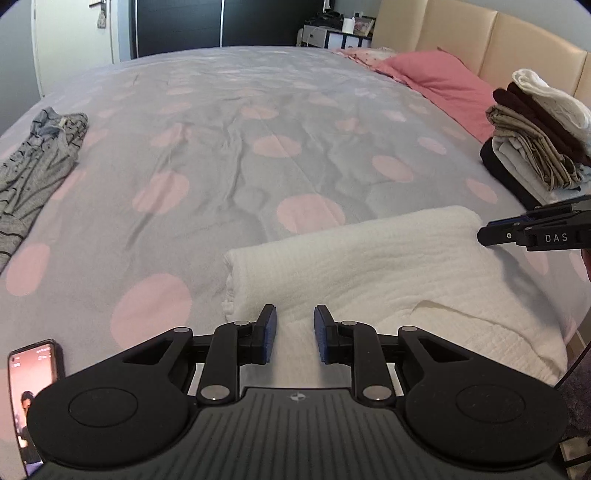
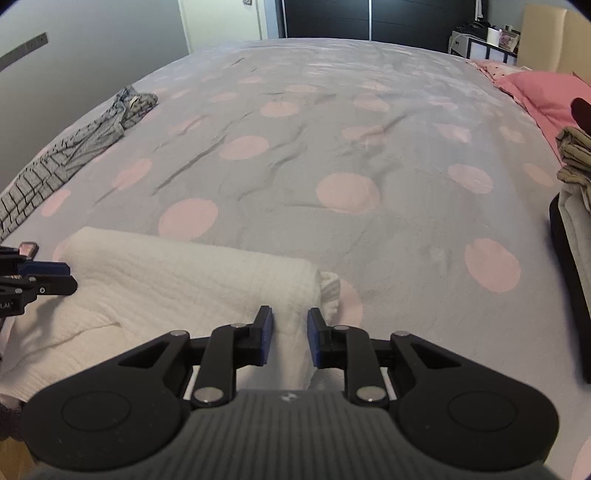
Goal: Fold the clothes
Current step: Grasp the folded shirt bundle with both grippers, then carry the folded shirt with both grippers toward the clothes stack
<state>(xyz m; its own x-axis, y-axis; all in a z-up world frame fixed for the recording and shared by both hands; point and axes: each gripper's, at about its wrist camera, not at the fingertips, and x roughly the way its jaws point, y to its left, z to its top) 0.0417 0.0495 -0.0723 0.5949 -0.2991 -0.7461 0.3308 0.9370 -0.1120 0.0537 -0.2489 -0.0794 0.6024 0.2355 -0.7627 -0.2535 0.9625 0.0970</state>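
White garment (image 1: pixel 369 266) (folded) lies under both parted tongs (image 1: pixel 294 334).

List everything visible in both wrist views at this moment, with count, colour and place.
Bedspread: one, grey with pink dots, covering the bed.
White garment: one, folded over, near edge under both tools.
Striped garment: one, grey, crumpled, far left.
Folded stack: one pile, white, maroon, tan and dark layers, right side.
Pink pillow: one, by the beige headboard.
Phone: one, screen lit, lower left.
Dark wardrobe: one, behind the bed.
Left tool: black with blue pads, jaws apart over the garment.
Right tool: same, jaws apart at the garment's right end.
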